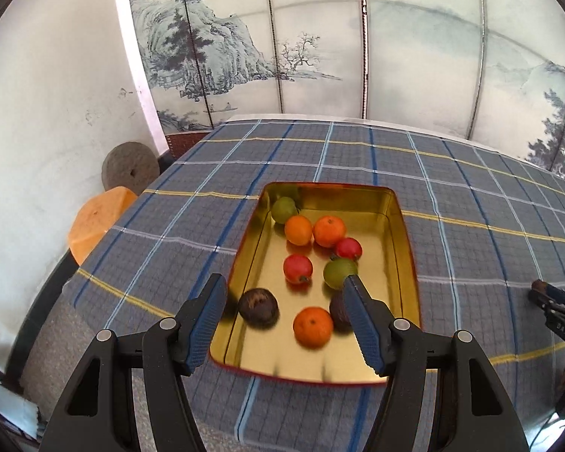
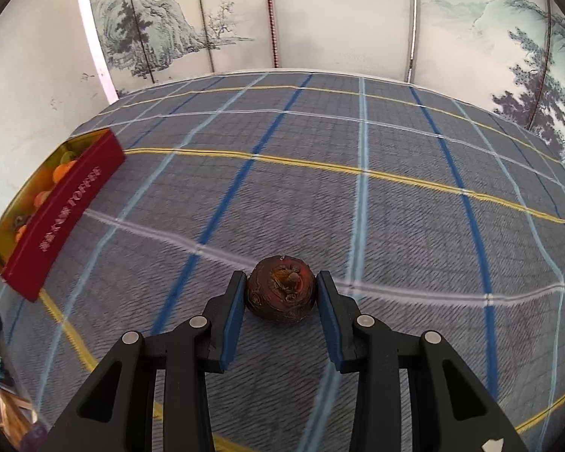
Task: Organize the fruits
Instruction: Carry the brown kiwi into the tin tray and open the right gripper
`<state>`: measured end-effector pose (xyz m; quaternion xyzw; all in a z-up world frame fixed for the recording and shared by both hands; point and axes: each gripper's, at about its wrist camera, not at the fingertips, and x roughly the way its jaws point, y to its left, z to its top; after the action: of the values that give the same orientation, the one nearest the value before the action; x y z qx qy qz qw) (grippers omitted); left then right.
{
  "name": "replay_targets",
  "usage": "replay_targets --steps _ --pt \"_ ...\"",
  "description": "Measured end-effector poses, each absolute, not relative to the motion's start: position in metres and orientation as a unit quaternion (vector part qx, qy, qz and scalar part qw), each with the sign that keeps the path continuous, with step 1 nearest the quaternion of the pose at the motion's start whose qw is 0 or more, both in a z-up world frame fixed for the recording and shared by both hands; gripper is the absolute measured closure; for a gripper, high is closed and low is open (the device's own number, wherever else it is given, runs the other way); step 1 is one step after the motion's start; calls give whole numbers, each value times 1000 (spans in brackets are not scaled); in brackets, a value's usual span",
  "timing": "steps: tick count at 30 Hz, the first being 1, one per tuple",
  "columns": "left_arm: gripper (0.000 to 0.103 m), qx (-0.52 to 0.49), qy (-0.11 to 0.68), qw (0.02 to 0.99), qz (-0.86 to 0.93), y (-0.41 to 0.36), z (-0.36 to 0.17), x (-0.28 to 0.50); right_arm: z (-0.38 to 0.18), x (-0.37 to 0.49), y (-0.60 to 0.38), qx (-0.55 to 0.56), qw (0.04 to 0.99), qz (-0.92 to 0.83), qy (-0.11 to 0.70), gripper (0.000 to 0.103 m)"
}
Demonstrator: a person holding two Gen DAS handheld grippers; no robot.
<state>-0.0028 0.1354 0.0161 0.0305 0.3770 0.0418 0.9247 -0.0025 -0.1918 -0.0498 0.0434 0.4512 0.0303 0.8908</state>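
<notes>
Item 1, my left gripper [image 1: 284, 293]: jaws standing apart, nothing between the pads, hanging above the near end of the gold tin [image 1: 395, 226]. Ahead of its fingers, left to right: a dark brown fruit [image 1: 258, 307] just inside the left pad; a red fruit [image 1: 298, 268]; an orange [image 1: 313, 327] nearest me; a green fruit [image 1: 339, 272] touching the tip of the right finger in this view, with another dark fruit [image 1: 338, 310] half hidden behind that finger. Farther off: a green fruit, two oranges, a red one

Risk: the near fruits look blurred, perhaps rolling; my right finger could knock the green one or catch the tin's rim and slide the tin on the checked cloth [image 1: 150, 256]

Item 2, my right gripper [image 2: 280, 293]: closed on a dark brown fruit [image 2: 281, 290], pads pressing either side, above the cloth; the tin lies well off to its left, red wall [image 2: 62, 211] facing it

Risk: the fruit is round and pinched at the pad tips only, so a quick swing left may squeeze it out; a low approach could strike the wall or drop it onto fruit already inside
</notes>
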Motion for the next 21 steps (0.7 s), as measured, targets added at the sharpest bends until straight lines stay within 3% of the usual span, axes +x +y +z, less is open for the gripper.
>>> replay_targets --steps 21 --pt "35 26 352 933 65 167 18 -42 41 12 1 3 887 247 390 68"
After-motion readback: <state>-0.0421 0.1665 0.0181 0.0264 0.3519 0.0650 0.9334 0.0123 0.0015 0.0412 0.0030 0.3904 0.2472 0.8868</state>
